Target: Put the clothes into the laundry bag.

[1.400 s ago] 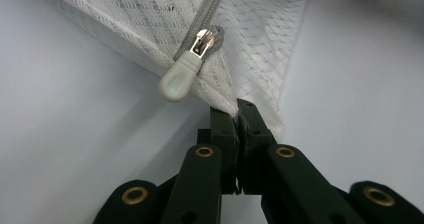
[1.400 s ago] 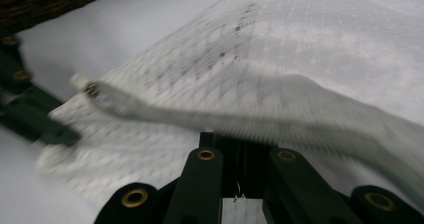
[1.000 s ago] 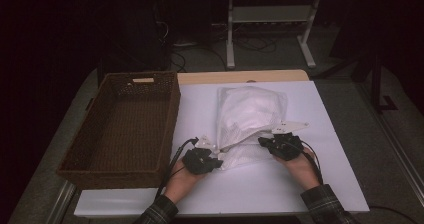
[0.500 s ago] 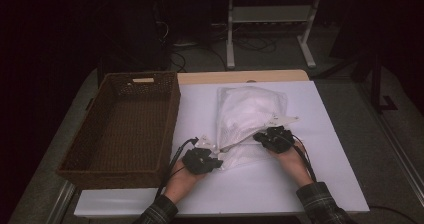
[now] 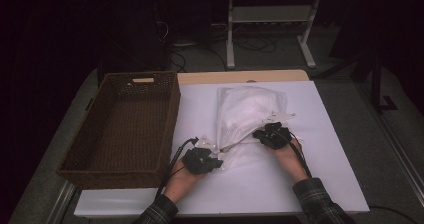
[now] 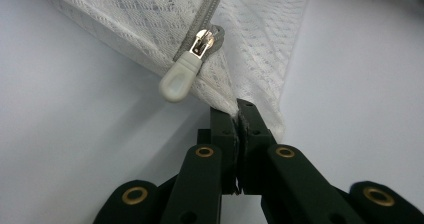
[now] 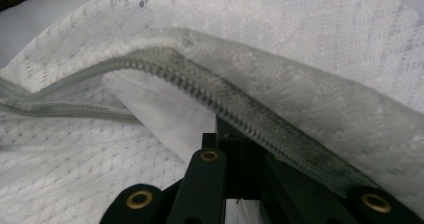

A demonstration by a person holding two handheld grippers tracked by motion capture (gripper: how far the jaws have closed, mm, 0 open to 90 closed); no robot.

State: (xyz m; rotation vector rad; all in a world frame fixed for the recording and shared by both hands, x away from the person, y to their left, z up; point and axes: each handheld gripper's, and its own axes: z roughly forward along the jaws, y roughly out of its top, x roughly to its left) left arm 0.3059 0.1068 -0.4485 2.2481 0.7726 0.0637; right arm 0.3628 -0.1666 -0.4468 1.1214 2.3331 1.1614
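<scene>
High view: white mesh zip bag (image 5: pixel 250 119) lies on the white table (image 5: pixel 330 184), right of the wicker basket (image 5: pixel 120 129); long axis runs away from the person. Soft, light, limp; a corner or zipper edge is the best hold.

Left gripper view: left gripper (image 6: pixel 236 115) is clenched on the bag's near corner, just below the zipper pull (image 6: pixel 181 76).

Right gripper view: right gripper (image 7: pixel 235 134) looks clamped on the open zipper edge (image 7: pixel 200 86), though fabric hides the tips.

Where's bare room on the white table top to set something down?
Free: the strip right of the mesh bag out to the table edge, and the near strip between the sleeves. The wicker basket is empty. Crowded: around both claws at the bag's near end.
</scene>
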